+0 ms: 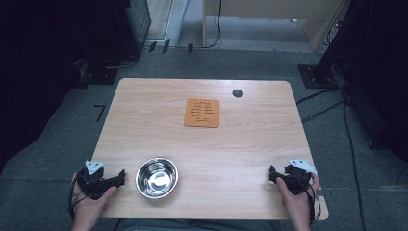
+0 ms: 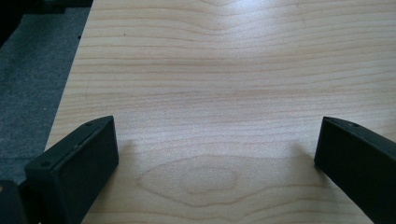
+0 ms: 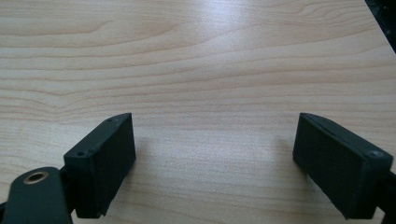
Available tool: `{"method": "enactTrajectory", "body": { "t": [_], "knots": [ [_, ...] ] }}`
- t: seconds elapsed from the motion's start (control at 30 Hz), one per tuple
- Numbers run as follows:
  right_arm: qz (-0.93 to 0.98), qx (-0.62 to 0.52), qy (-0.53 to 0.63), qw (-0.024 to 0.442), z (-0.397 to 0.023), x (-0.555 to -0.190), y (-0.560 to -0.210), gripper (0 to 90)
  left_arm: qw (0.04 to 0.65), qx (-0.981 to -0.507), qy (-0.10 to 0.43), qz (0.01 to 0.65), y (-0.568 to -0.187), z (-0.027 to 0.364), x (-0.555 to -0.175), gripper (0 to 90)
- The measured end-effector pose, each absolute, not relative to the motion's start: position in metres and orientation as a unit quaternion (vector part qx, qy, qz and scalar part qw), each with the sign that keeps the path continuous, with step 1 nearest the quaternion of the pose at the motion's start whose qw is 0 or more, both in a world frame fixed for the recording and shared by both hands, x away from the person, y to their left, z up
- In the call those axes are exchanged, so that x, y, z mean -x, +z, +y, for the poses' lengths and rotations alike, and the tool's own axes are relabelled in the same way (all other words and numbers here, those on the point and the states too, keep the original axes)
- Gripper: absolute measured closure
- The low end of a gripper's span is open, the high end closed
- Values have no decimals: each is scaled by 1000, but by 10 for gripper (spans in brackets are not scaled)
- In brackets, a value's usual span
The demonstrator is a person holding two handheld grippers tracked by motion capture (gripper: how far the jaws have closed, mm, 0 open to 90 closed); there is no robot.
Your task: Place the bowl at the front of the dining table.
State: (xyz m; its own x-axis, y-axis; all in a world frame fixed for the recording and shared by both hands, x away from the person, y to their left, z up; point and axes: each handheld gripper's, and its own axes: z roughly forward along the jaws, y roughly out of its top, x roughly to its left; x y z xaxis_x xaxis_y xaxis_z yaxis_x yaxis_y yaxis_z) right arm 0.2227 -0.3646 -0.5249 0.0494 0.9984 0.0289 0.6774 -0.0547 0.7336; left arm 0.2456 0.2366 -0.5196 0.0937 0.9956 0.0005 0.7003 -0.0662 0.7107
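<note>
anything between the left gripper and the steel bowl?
Nothing: in the high view a short strip of bare table separates the left gripper from the steel bowl. The left gripper view shows bare wood between its open jaws.

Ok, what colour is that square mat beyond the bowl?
Orange mat, with a cut-out pattern in its middle; clearest in the high view.

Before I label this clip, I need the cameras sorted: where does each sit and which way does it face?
High view: above the person's side, looking forward and down on the table, bowl and mat; both hands hold grippers, left, right.
Left gripper view: rides the left gripper, facing along its open jaws over bare wood.
Right gripper view: rides the right gripper, likewise, jaws open.
Shared: all three show the tabletop.
</note>
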Motion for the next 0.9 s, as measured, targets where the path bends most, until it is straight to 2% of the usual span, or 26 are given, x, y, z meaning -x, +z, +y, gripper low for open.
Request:
{"method": "enactTrajectory", "body": {
  "t": [0.5,0.67,0.9],
  "knots": [
    [620,-675,282,284,-363,-222,-525,129,285,-686,257,618,-519,236,-247,0],
    [614,-675,281,297,-357,-219,-524,189,285,-686,257,618,-519,236,-247,0],
    [614,-665,321,279,-337,-220,-509,189,286,-687,257,617,-519,236,-247,0]
  ]
}}
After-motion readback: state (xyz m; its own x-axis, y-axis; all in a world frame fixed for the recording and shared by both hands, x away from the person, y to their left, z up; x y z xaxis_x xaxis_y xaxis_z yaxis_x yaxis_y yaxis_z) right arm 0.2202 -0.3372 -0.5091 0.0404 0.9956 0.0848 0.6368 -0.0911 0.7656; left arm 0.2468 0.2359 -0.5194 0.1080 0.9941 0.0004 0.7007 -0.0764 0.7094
